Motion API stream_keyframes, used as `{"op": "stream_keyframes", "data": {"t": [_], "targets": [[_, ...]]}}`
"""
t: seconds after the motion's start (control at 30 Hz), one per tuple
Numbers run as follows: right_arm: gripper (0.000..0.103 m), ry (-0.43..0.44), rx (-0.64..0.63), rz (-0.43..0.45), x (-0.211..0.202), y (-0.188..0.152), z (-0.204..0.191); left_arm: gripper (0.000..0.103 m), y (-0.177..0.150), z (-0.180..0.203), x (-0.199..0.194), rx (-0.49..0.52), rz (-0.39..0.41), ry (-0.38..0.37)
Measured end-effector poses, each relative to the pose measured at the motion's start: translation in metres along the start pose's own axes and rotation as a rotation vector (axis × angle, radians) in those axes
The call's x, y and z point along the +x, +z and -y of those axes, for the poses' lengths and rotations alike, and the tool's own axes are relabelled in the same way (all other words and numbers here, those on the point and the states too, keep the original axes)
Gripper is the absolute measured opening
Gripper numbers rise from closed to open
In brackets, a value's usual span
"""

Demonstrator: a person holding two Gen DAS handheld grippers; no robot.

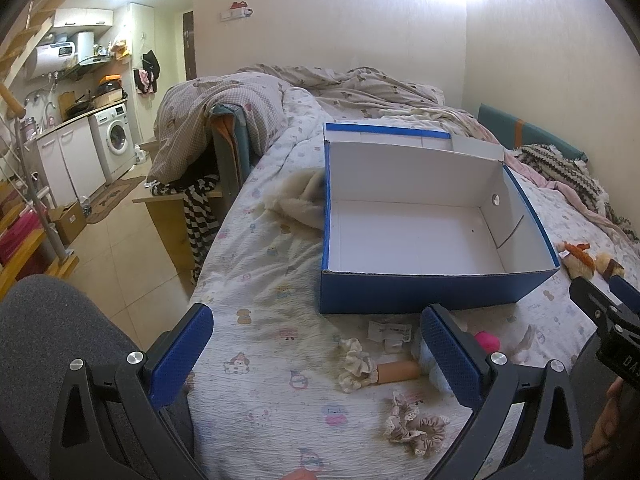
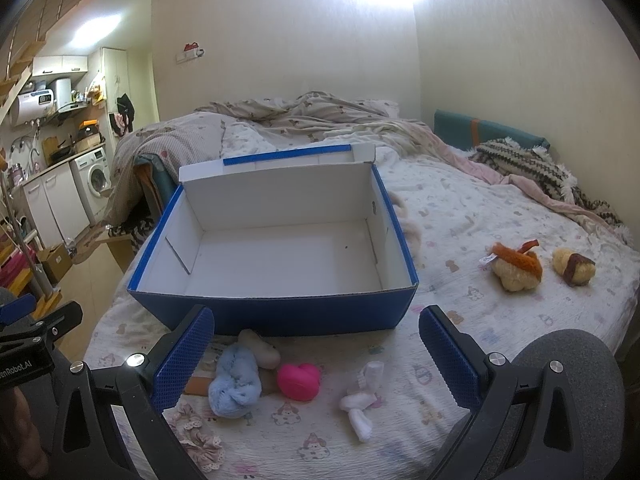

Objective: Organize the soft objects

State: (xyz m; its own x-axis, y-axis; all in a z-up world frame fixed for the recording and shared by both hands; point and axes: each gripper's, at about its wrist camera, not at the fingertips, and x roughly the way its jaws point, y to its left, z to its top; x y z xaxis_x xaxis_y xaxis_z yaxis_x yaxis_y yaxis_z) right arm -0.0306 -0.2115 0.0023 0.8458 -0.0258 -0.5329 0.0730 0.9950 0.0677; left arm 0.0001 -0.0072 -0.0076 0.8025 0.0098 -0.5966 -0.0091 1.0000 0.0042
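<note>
Soft toys (image 2: 256, 376) beside blue box (image 2: 280, 312), left gripper (image 1: 316, 360) and right gripper (image 2: 316, 360) jaws wide apart, holding nothing

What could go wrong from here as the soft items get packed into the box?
1. The blue plush, beige toy and pink heart lie bunched together, so the open right claw may catch two at once.
2. The box is light cardboard on soft bedding and may slide or tip if bumped.
3. The scrunchies sit near the bed's edge by the left claw and could be knocked off.
</note>
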Motion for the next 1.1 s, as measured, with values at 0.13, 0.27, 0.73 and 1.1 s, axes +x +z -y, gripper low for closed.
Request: {"op": "stream_keyframes", "data": {"t": [0.13,0.27,0.73,1.1], "targets": [[0.103,0.000,0.002,0.001,0.000,0.000,0.000,0.103,0.000,0.001,0.000,0.001,0.000,-0.001],[0.103,0.000,0.002,0.001,0.000,0.000,0.001,0.103,-0.001,-0.001,0.000,-0.003,-0.004,0.001],[0.103,-0.002,0.017,0.002,-0.001,0.001,0.004,0.103,0.000,-0.004,0.002,-0.014,-0.014,0.001],[0.103,0.033,0.072,-0.036,0.006,0.028,0.019,0.103,0.020,0.000,0.010,-0.032,-0.089,-0.048]]}}
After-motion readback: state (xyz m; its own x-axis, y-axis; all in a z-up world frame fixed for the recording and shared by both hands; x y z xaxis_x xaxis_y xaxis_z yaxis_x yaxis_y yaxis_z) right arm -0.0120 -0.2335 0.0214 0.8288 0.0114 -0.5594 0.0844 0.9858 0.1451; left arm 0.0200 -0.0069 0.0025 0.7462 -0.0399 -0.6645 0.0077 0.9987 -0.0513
